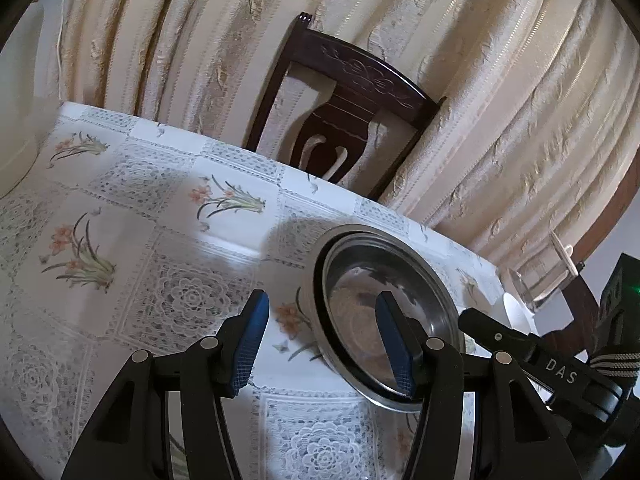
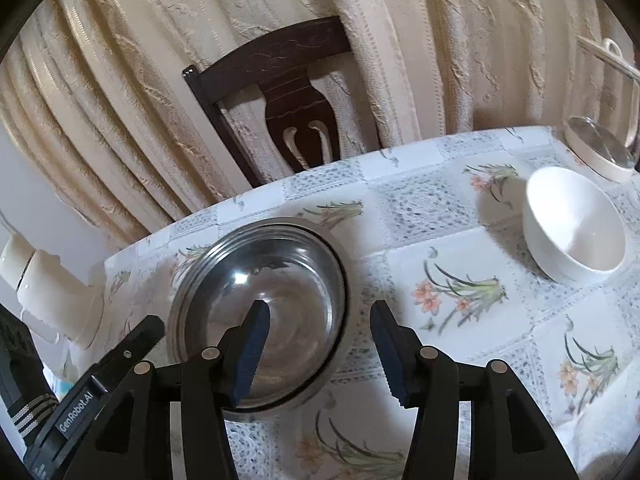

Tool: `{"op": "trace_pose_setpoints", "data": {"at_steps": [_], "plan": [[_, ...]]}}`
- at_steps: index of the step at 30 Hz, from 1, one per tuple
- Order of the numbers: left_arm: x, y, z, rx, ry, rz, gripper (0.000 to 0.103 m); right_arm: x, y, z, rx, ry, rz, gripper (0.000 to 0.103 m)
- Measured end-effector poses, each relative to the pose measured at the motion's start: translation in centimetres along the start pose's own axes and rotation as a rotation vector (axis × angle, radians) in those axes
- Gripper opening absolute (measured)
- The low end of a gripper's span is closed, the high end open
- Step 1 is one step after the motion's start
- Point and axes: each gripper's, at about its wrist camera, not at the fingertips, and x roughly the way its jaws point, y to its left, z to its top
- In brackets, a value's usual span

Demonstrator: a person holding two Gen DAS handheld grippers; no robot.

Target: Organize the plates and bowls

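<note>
On the counter (image 2: 472, 240), covered by a glossy cloth printed with lace squares and orange flower sprigs, stands a round steel bowl (image 2: 260, 312). Its polished inside mirrors the surroundings; a ridged rim runs round the outside, and a second rim showing beneath suggests nested steel bowls, though this cannot be confirmed. In the right wrist view it lies at 7 o'clock of centre; a smooth white ceramic bowl (image 2: 576, 224) sits well apart at 3 o'clock, upright and empty. Beyond that, at 2 o'clock near the counter edge, stands a cream container with a clear lid (image 2: 600, 152). A dark carved wooden chair (image 2: 280, 92) stands behind the counter against heavy cream curtains (image 2: 120, 80).

Right tongs (image 2: 320, 354): jaws wide apart, blue ribbed pads (image 2: 250, 354) clear. They straddle the steel bowl's right rim, one pad over the interior, one outside; contact cannot be told. Nothing gripped.

Left tongs (image 1: 324, 344): jaws equally wide. In the left wrist view they bracket the steel bowl's (image 1: 384, 312) left rim in like fashion, grasping nothing.
</note>
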Motion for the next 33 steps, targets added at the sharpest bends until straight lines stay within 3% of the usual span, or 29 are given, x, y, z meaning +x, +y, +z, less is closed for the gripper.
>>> {"op": "trace_pose_setpoints", "data": {"at_steps": [16, 33], "plan": [[-0.1, 0.2, 0.0, -0.020, 0.016, 0.010, 0.057, -2.5, -9.4, 1.1, 0.257, 0.006, -0.112, 0.055], [-1.4, -1.5, 0.0, 0.028, -0.023, 0.027, 0.057, -7.8, -18.2, 1.5, 0.362, -0.054, -0.176, 0.055]]}}
